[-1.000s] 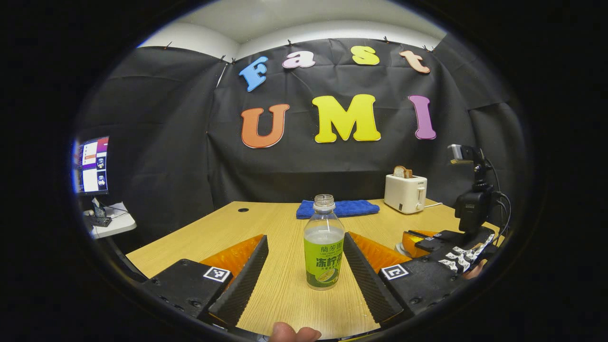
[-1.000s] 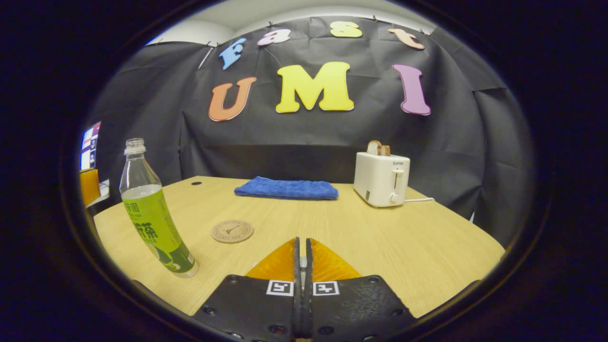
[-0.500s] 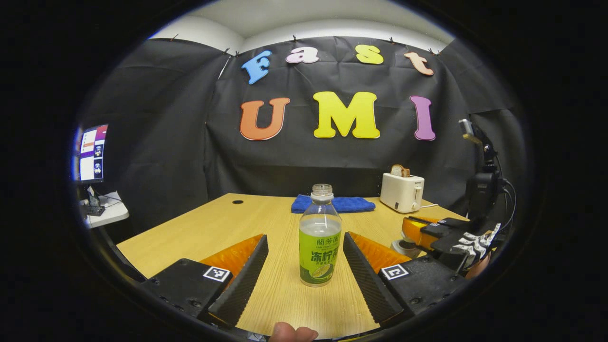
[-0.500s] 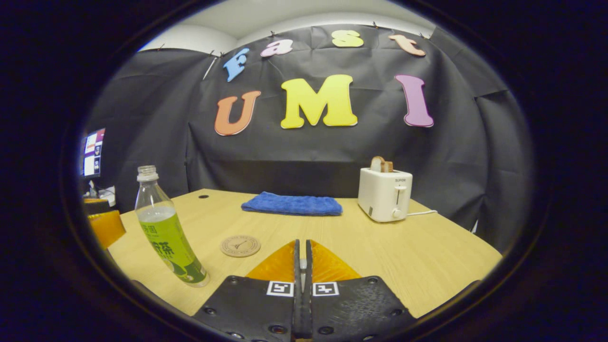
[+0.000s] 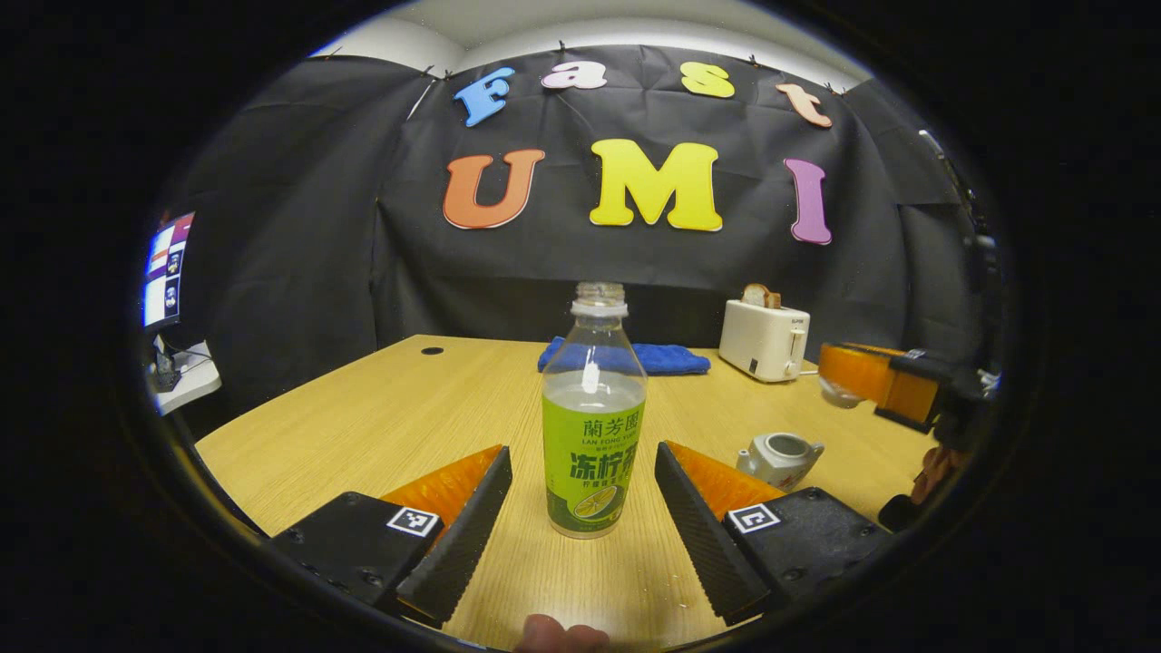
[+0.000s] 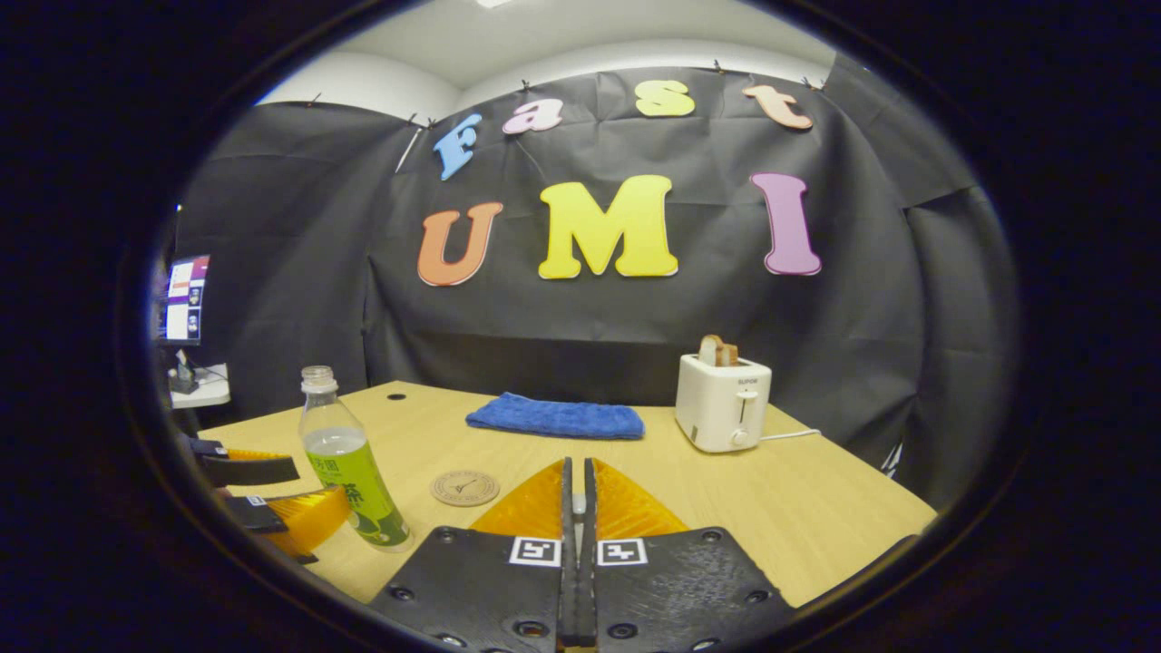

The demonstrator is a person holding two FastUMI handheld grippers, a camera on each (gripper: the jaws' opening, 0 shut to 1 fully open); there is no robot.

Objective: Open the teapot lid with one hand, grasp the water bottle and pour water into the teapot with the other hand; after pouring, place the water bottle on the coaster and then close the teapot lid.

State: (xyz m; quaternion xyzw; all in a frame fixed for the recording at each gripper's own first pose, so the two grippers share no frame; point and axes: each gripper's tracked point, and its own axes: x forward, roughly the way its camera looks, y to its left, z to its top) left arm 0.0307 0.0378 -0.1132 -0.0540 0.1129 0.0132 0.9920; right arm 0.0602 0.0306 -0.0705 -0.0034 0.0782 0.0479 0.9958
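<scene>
— Both fingers of your left gripper point(image 5: 580, 508) are spreading wide around the water bottle point(image 5: 593, 426), standing upright between them on the table point(image 5: 399, 408), untouched.

— And your right gripper point(image 6: 573, 508)?

— It's pinching closed, lifted; the teapot point(image 5: 778, 458) is sitting lidless.

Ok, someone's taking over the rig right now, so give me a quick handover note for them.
Left gripper: open, fingers either side of the water bottle, not gripping it.
Right gripper: shut, apparently on the teapot lid, held up off the teapot.
Things: the uncapped bottle stands on the table; the teapot sits open to its right; the coaster is bare.
Done: lid off.
Left: grip the bottle, pour into the teapot, set the bottle on the coaster, put the lid back.
</scene>
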